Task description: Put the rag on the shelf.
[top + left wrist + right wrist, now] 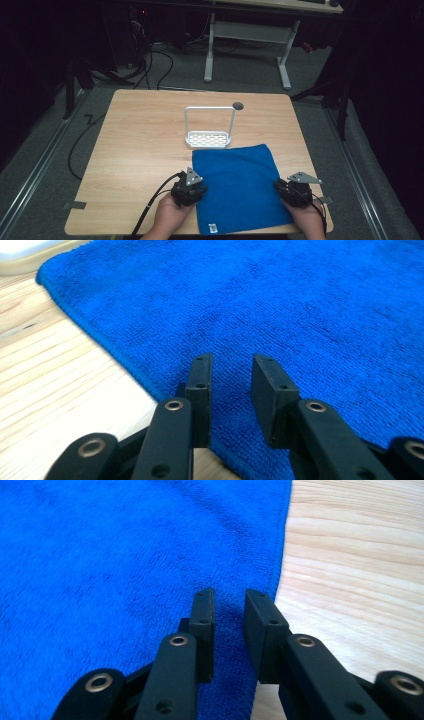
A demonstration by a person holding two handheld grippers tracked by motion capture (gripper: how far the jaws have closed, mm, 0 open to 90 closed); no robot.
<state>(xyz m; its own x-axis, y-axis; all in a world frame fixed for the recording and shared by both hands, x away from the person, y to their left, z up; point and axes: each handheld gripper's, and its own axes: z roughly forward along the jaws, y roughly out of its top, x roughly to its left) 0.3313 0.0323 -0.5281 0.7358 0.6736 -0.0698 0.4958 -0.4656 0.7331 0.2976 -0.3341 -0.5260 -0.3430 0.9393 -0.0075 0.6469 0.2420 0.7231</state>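
Count: one blue cloth (239, 187), one white wire rack (208, 129), one wooden table (140, 135), two grippers. A second desk (250, 35) stands on the floor behind.

Cloth lies flat on the near half of the table, right of centre, far edge just beside the rack's base, near edge at the table's front edge. Small white tag at its near edge.

Left gripper (192, 189) sits at the cloth's left edge, hand coming in from the bottom, cable trailing off toward the table's near-left. In the left gripper view its jaws are partly apart over the cloth near that edge, a gap between the pads (200, 385), nothing pinched.

Right gripper (290, 192) is at the cloth's right edge, mirror pose. In the right gripper view the jaws straddle the cloth's hem, narrow gap, pads (202, 625) not clamping anything. Cannot tell if the tips touch the fabric.
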